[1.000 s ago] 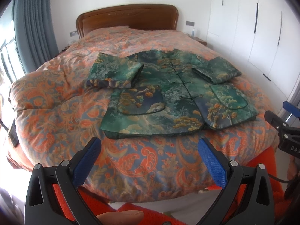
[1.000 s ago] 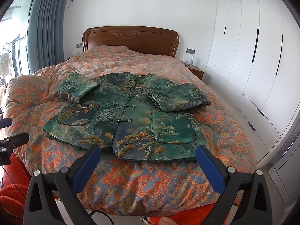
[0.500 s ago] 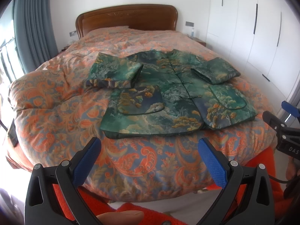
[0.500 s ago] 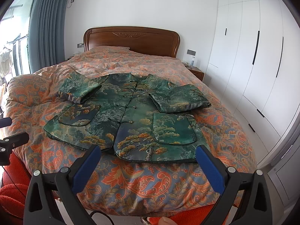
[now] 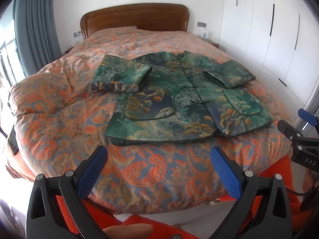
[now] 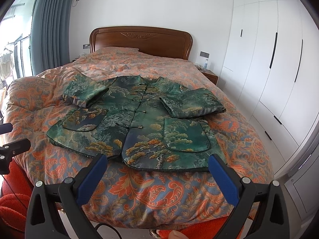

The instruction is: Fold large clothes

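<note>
A green patterned jacket (image 5: 179, 99) lies flat on the bed, front up, with both sleeves folded in over its chest; it also shows in the right wrist view (image 6: 139, 123). My left gripper (image 5: 159, 159) is open and empty, held off the foot of the bed, short of the jacket's hem. My right gripper (image 6: 157, 165) is open and empty, its tips near the hem's right half. The right gripper shows at the right edge of the left wrist view (image 5: 299, 131).
The bed has an orange paisley duvet (image 5: 59, 119) and a wooden headboard (image 6: 141, 39). White wardrobes (image 6: 279, 59) line the right wall. Grey curtains (image 6: 51, 23) hang left. A nightstand (image 6: 209, 75) stands by the headboard. Red cloth (image 5: 279, 171) lies below the bed's foot.
Both grippers have drifted slightly closer to the bed; the jacket sits a little lower in the right view. Nothing was gripped.
</note>
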A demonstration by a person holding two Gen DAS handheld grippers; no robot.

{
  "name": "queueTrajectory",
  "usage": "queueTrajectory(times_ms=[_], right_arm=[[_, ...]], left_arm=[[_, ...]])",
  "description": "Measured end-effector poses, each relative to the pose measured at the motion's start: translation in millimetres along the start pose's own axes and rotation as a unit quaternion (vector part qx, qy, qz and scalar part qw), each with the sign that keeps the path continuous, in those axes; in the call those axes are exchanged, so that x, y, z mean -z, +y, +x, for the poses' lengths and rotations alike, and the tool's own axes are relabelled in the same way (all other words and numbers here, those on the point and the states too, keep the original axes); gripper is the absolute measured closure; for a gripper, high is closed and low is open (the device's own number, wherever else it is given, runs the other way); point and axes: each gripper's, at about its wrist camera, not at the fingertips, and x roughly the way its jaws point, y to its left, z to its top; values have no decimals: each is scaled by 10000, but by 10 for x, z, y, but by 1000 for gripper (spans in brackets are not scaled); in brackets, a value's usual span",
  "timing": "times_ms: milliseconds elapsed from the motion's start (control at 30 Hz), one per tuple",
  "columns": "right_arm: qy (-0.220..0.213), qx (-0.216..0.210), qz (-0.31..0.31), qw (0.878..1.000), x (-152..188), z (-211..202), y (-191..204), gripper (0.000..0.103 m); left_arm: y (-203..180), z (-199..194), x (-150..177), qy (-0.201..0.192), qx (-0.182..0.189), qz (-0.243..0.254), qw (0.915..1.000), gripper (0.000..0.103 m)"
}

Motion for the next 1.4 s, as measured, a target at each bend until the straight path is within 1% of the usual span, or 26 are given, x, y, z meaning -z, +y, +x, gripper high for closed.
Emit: queueTrajectory(times_ms=[1400], right_arm=[[90,-7,-27,10000,43,38,27,0]], left_arm=[[4,20,49,-11,18,-20,10000,0]])
